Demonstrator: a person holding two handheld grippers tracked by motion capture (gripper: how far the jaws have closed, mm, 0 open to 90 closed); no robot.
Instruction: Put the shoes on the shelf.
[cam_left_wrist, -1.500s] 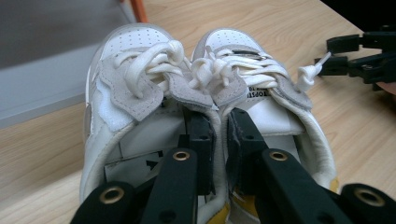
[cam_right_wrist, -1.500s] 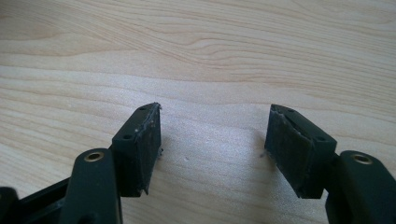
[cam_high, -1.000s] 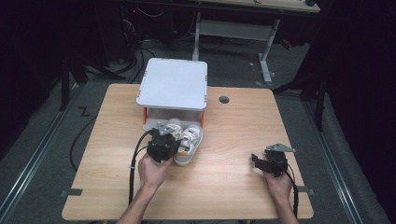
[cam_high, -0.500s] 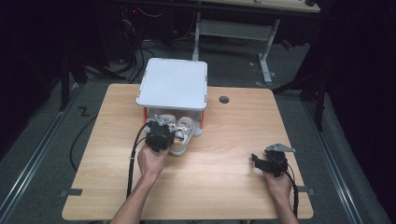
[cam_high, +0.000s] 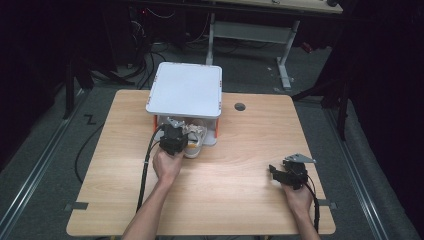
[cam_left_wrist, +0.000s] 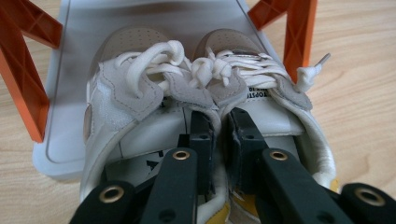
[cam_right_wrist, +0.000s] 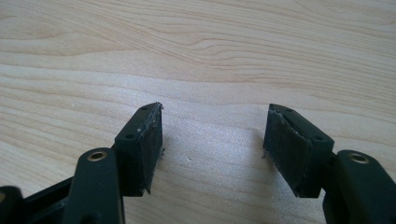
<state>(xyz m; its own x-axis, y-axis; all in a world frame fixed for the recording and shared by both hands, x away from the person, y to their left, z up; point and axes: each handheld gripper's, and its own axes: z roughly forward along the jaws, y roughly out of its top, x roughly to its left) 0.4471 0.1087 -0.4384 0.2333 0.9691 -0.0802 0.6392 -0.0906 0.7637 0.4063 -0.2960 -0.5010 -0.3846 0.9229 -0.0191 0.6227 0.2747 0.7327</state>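
Wooden table (cam_high: 235, 165) with white orange-legged rack (cam_high: 186, 91) and pale sneakers (cam_high: 192, 141) beneath.

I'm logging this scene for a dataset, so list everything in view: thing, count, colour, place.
shoes: two, white with grey patches and white laces, side by side, toes on the rack's lower shelf, heels toward the person.
rack: one, white top and white lower shelf on orange legs, far middle of the table.
table: one, light wood, under everything.
hole cover: one, dark, round, in the table right of the rack.
desk frame: one, grey, on the floor beyond the table.
left gripper: one, black, jaws pinching the two shoes' adjoining inner collars.
right gripper: one, black, jaws apart over bare wood at the table's near right.
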